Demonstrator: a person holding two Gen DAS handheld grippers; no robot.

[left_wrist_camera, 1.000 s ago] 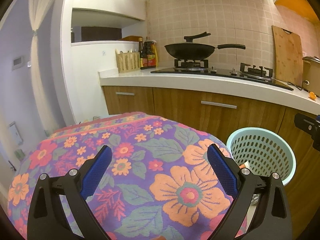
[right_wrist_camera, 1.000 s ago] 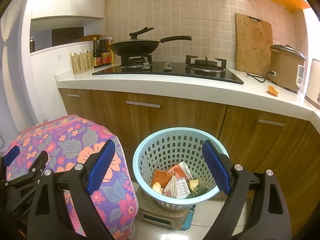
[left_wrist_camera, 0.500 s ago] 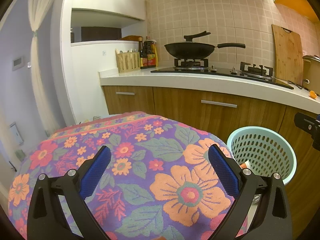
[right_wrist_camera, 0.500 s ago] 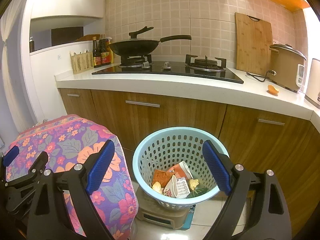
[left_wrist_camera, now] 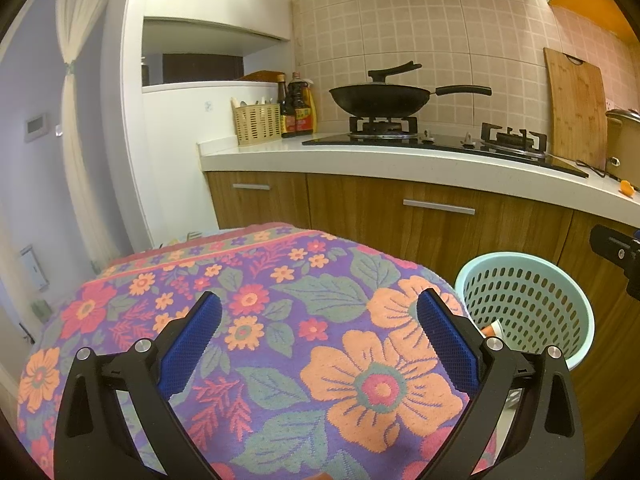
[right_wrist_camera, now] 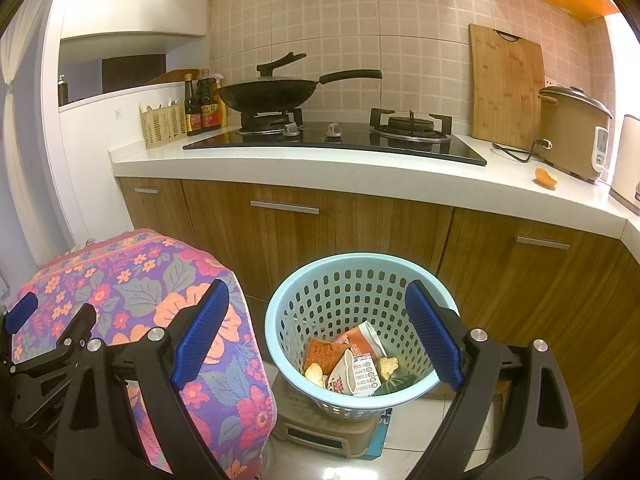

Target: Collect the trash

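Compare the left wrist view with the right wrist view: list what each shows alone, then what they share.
Left wrist only: the white curtain.
Right wrist only: the wrappers inside the basket, the rice cooker's front panel, the left gripper.
Both: the wok, cutting board, flowered cloth, orange peel; both grippers open and empty.

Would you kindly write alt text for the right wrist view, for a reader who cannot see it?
The right gripper, jaws wide open and empty, hangs over a pale blue basket holding wrappers. A floral cloth covers something to its left, and behind is a wooden-fronted counter with a wok.
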